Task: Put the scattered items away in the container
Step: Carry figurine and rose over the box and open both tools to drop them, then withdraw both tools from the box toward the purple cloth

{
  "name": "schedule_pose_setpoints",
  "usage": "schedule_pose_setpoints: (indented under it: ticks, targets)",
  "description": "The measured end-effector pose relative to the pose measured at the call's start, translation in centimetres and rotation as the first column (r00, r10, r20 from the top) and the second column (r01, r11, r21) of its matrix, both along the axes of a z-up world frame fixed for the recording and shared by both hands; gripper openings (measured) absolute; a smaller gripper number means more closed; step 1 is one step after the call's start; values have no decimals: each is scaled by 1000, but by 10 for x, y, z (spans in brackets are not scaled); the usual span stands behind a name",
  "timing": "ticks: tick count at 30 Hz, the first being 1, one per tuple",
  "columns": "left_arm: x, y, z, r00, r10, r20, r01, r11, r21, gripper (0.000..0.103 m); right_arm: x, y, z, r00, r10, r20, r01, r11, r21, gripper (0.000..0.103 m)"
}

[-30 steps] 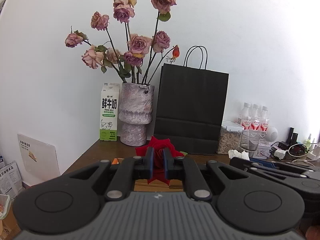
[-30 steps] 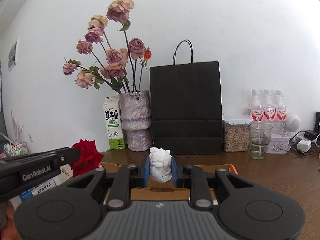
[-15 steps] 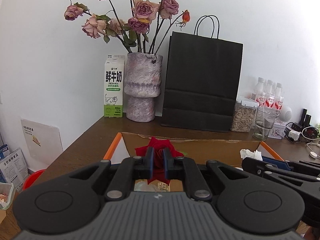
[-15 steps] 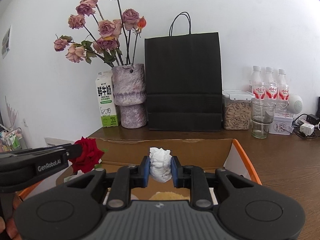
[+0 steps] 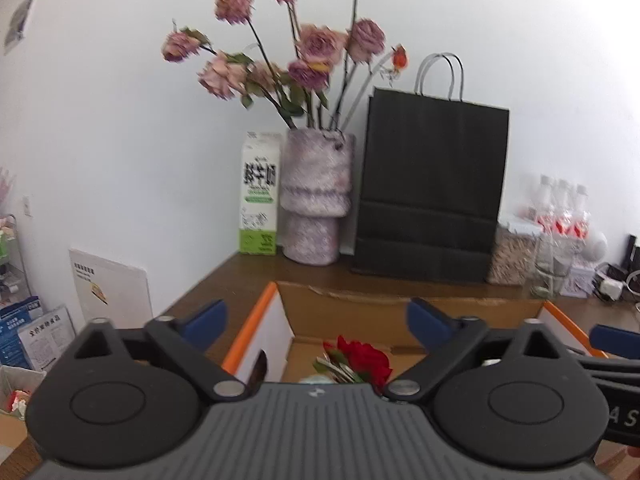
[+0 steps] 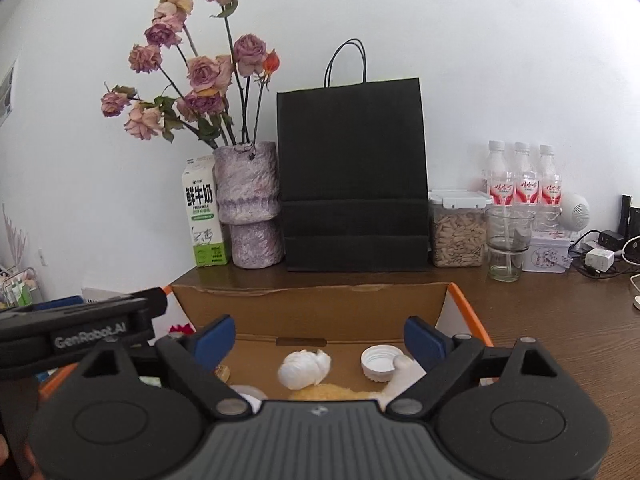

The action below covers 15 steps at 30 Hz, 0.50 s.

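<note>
Cardboard walls with orange edging framed the box (image 5: 280, 320) in the lower middle of both wrist views, sitting on a brown wooden table (image 6: 560, 320). The left gripper (image 5: 316, 318) had its jaws opening, blue pads spread far apart near the lower left and lower right of its frame, with nothing pressed between them; the red rose (image 5: 366, 360) lay below and between them on the box floor, free of both pads. The right gripper (image 6: 320, 336) was likewise opening, its blue pads wide apart, and the crumpled white tissue (image 6: 304, 368) lay loose inside the box at the lower centre of that frame, touching neither pad. Just to the right of the tissue sat a white bottle cap (image 6: 378, 362), also in the box, with something yellow and fuzzy (image 6: 332, 392) showing at the bottom edge just in front of it. At the left of the right wrist view the left gripper's black body crossed the frame, and the rose peeked out red beneath it. Behind the box, along the white wall, stood a milk carton (image 6: 204, 212), a mottled vase of faded pink roses (image 6: 250, 208), a black paper bag (image 6: 352, 176), a clear canister of seeds (image 6: 458, 232), a glass jar (image 6: 508, 240) and three water bottles (image 6: 520, 176). The left wrist view was somewhat blurred.
</note>
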State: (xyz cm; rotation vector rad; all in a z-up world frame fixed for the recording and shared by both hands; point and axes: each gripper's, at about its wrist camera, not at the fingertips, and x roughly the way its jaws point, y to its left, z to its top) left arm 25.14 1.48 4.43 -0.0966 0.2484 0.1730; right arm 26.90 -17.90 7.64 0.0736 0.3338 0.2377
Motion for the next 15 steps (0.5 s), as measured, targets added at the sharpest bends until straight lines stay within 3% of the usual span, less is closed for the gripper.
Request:
schedule_pose_setpoints:
  ticks: [1, 5, 15]
  targets:
    - [-3, 3, 2, 1000, 9, 23, -9, 1000, -9, 103, -1, -2, 1, 1000, -1, 4, 1, 1000, 10, 103]
    - [-9, 10, 5, 999, 8, 45, -5, 999, -51, 103, -5, -4, 5, 1000, -18, 20, 18, 1000, 14, 103]
    - [-12, 7, -1, 999, 1, 33, 0, 999, -33, 103, -14, -3, 9, 999, 6, 33, -6, 1000, 18, 103]
